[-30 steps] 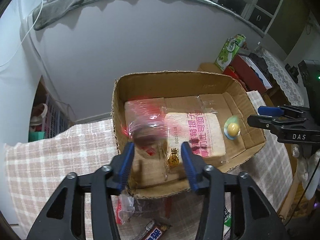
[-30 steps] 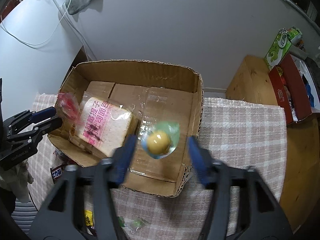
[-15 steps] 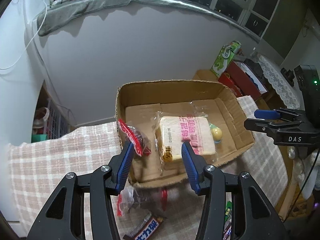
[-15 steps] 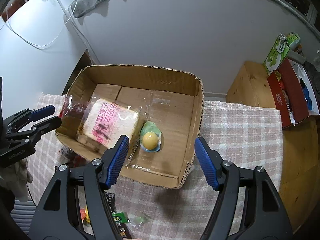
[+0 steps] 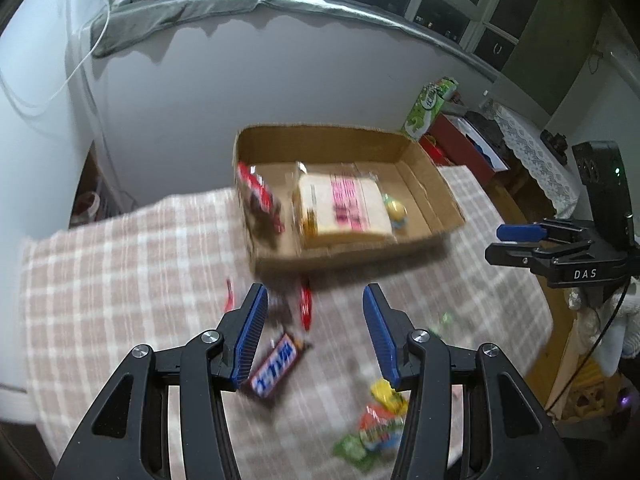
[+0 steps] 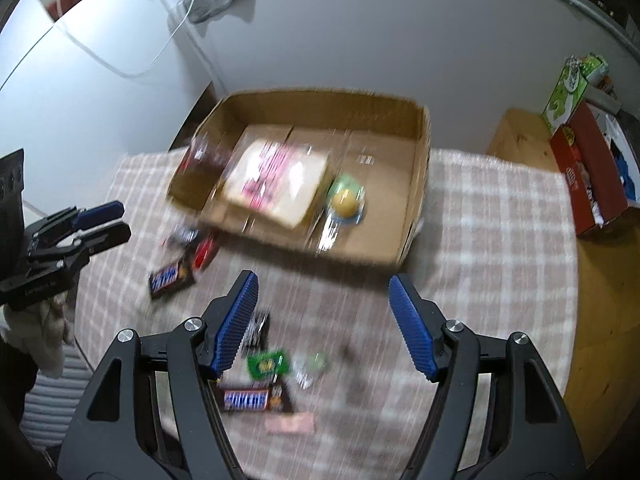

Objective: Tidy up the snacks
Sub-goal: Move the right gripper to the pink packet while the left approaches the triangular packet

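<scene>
A cardboard box (image 5: 436,176) (image 6: 416,168) sits on the checked cloth. It holds a bagged bread slice (image 5: 344,208) (image 6: 276,184), a red-wrapped snack (image 5: 260,196) at its left wall and a yellow ball snack in a green wrapper (image 5: 394,210) (image 6: 346,200). My left gripper (image 5: 312,332) is open and empty, above a Snickers bar (image 5: 276,364) (image 6: 172,276). My right gripper (image 6: 324,324) is open and empty, above loose snacks: a green packet (image 6: 267,363) and a second Snickers bar (image 6: 248,398).
Colourful candy packets (image 5: 376,428) and a red wrapper (image 5: 306,306) lie on the cloth (image 5: 120,280) in front of the box. A red box (image 6: 588,184) and a green carton (image 6: 568,88) stand on a wooden stand at the right. A grey wall is behind.
Both grippers let go of their snacks into the box, then drew back toward me and away from the box. The loose snacks on the cloth have come into view.
</scene>
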{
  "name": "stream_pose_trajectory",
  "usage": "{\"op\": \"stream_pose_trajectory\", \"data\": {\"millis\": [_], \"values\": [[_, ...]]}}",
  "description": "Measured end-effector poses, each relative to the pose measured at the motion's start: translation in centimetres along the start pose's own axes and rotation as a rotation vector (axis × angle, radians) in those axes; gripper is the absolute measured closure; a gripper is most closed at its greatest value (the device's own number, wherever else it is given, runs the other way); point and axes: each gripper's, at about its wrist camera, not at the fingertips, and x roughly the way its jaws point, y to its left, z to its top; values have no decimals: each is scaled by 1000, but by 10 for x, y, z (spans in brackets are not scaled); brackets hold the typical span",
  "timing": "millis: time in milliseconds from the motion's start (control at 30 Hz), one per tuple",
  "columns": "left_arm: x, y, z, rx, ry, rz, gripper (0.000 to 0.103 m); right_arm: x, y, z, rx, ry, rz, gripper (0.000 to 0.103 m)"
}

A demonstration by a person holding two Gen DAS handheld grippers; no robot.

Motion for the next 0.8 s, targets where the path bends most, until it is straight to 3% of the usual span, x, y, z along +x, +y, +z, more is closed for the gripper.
{"op": "stream_pose_trajectory", "data": {"millis": [467, 600, 800], "values": [[1, -19, -83, -44, 131, -70, 54, 13, 13, -92, 38, 126, 17, 32], [13, -36, -97, -2, 173, -90, 54, 22, 21, -109, 6, 158, 3, 32], [29, -51, -107, 72, 206, -56, 54, 38, 29, -122, -20, 209, 5, 32]]}}
